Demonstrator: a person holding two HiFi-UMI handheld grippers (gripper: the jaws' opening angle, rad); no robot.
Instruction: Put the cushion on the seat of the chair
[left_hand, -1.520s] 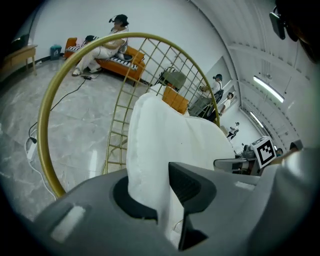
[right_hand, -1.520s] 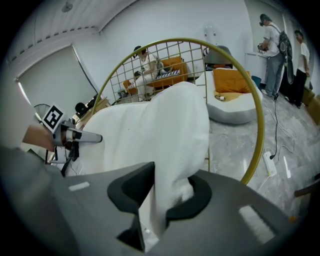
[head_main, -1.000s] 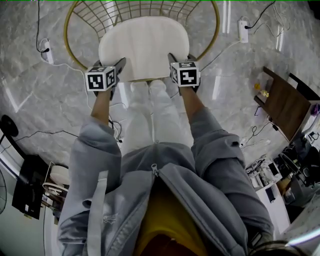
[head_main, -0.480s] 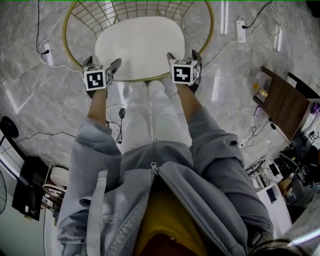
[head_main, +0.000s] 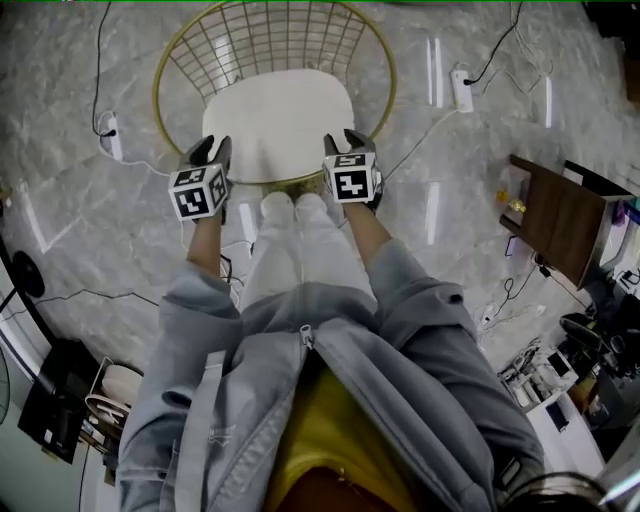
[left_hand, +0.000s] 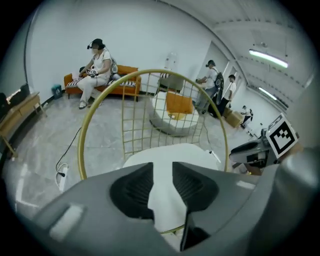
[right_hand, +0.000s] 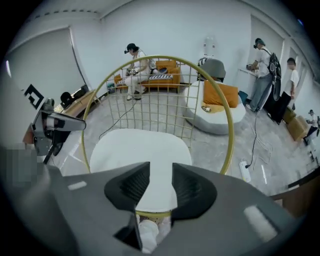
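Observation:
The white cushion (head_main: 278, 115) lies flat on the seat of the gold wire chair (head_main: 272, 30). My left gripper (head_main: 211, 152) hangs above the cushion's near left corner. My right gripper (head_main: 352, 142) hangs above the near right corner. Both are clear of the cushion. In the left gripper view the jaws (left_hand: 161, 172) are closing, with a narrow gap and nothing between them; the cushion (left_hand: 167, 152) shows below. The right gripper (right_hand: 161, 174) is closing in the same way over the cushion (right_hand: 132, 145), and it is empty too.
Power strips (head_main: 110, 128) (head_main: 462, 88) and cables lie on the marble floor on both sides of the chair. A dark wooden table (head_main: 560, 225) stands at the right. Beyond the chair are a white lounge seat (right_hand: 217, 112), an orange sofa (left_hand: 112, 85) and several people.
Both grippers let go of the cushion's front corners, spread wide, then rose off the seat with their jaws narrowing. The cushion stays on the chair.

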